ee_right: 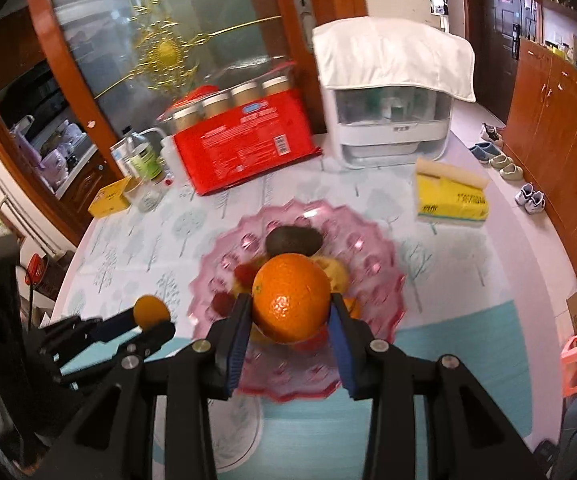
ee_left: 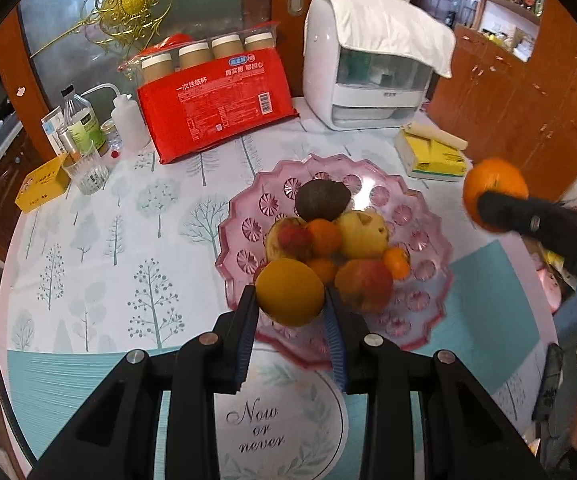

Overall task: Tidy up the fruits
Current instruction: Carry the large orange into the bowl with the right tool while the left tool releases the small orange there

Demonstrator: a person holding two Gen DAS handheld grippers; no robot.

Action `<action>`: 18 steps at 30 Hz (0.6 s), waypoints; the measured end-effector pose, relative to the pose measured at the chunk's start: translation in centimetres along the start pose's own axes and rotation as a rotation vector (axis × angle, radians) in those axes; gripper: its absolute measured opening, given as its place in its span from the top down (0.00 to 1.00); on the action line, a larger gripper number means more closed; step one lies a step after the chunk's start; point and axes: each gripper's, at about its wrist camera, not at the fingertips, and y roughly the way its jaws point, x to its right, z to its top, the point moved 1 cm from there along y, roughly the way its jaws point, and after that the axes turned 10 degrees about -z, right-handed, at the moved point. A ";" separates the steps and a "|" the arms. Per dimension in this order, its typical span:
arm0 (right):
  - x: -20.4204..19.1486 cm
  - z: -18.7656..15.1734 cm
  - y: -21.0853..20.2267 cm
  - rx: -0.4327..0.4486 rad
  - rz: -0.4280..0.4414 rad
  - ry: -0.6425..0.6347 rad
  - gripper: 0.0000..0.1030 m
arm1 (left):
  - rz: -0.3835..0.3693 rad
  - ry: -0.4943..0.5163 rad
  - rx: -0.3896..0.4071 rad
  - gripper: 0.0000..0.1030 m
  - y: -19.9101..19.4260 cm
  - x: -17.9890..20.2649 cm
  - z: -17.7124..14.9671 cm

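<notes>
A pink glass fruit bowl (ee_left: 424, 280) stands mid-table and holds a dark avocado (ee_left: 322, 199), a yellow pear (ee_left: 362, 234), a red apple (ee_left: 364, 284), small tangerines and a lychee. My left gripper (ee_left: 291, 300) is shut on a yellow-orange citrus (ee_left: 290, 296), held above the bowl's near left rim. My right gripper (ee_right: 290, 312) is shut on a bright orange (ee_right: 291, 298), held over the bowl (ee_right: 384, 256). In the left wrist view the right gripper (ee_left: 500, 208) and its orange (ee_left: 494, 178) show at the far right. In the right wrist view the left gripper (ee_right: 152, 320) shows at lower left.
A red pack of paper cups (ee_left: 216, 108) and a white appliance under a cloth (ee_left: 368, 72) stand at the back. Bottles, a glass (ee_left: 86, 170) and a yellow box (ee_left: 40, 188) stand back left. A yellow tissue pack (ee_left: 432, 156) lies right of the bowl.
</notes>
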 end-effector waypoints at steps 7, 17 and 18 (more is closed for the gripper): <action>0.9 2.2 5.6 -0.076 -0.039 -0.051 0.63 | 0.059 -0.050 -0.061 0.70 4.6 0.2 0.4; 1.0 0.7 12.4 -0.142 -0.143 -0.139 0.63 | 0.127 -0.083 -0.141 0.70 9.6 -0.1 -1.1; 1.0 0.7 12.7 -0.139 -0.153 -0.146 0.63 | 0.135 -0.083 -0.145 0.70 9.9 -0.2 -1.2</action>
